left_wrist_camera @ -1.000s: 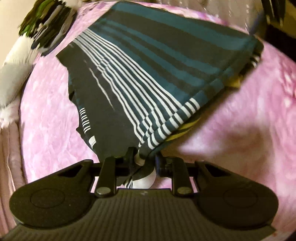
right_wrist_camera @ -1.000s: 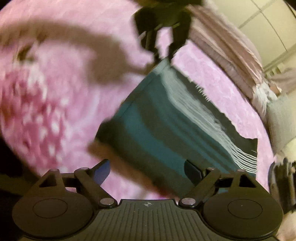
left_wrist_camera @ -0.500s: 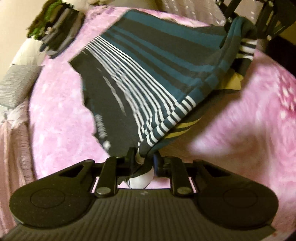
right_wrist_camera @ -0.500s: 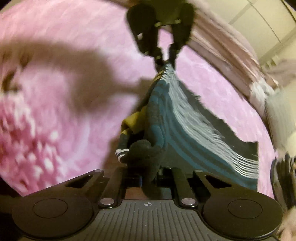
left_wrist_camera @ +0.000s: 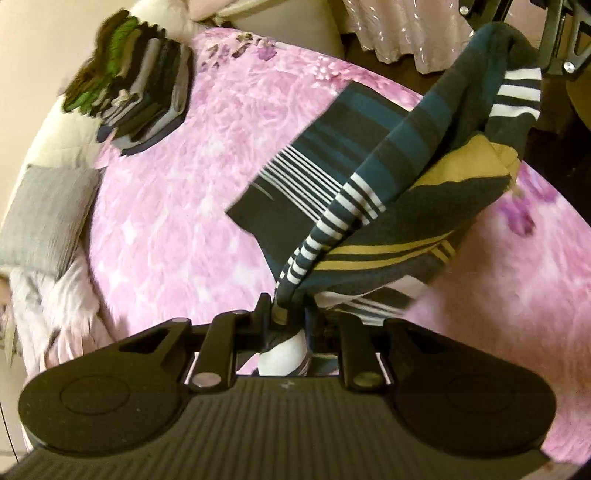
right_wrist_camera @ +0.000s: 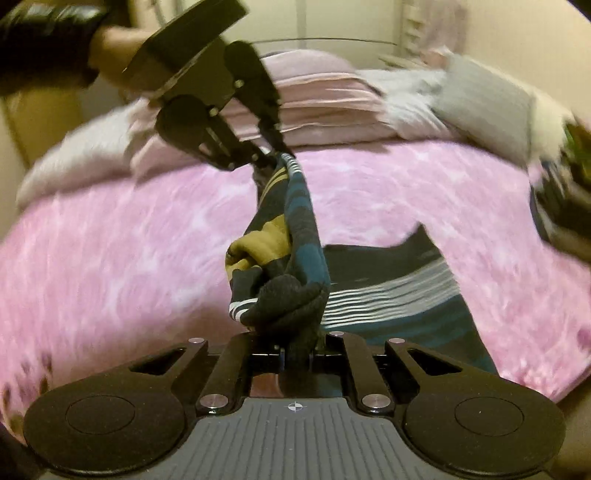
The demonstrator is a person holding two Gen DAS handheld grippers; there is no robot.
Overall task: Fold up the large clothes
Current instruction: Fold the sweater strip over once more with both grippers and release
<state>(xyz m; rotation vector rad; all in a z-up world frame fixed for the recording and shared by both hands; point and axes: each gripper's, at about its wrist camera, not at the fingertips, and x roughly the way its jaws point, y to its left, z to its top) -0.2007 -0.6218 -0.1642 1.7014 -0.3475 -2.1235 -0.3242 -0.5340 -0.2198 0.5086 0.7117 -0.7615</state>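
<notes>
A dark striped garment [left_wrist_camera: 373,192] with teal, white and mustard bands hangs between both grippers above the pink bedspread [left_wrist_camera: 177,206]. My left gripper [left_wrist_camera: 286,314] is shut on one bunched corner of it. My right gripper [right_wrist_camera: 297,358] is shut on the opposite corner, a thick black fold [right_wrist_camera: 291,299]. Its top edge stretches taut between the two. The lower part of the garment [right_wrist_camera: 399,295] still drapes onto the bed. The right gripper [left_wrist_camera: 554,48] appears at the top right of the left wrist view; the left gripper [right_wrist_camera: 271,147] shows at upper left of the right wrist view, held by a hand [right_wrist_camera: 110,44].
A stack of folded clothes [left_wrist_camera: 140,92] sits at the far corner of the bed. A grey pillow [left_wrist_camera: 44,218] and pale bedding [right_wrist_camera: 325,107] lie along the head end. A curtain [left_wrist_camera: 399,26] hangs beyond the bed.
The right gripper went from open to shut on the garment's corner. Both grippers then rose, lifting the garment's edge off the bed so it hangs stretched between them.
</notes>
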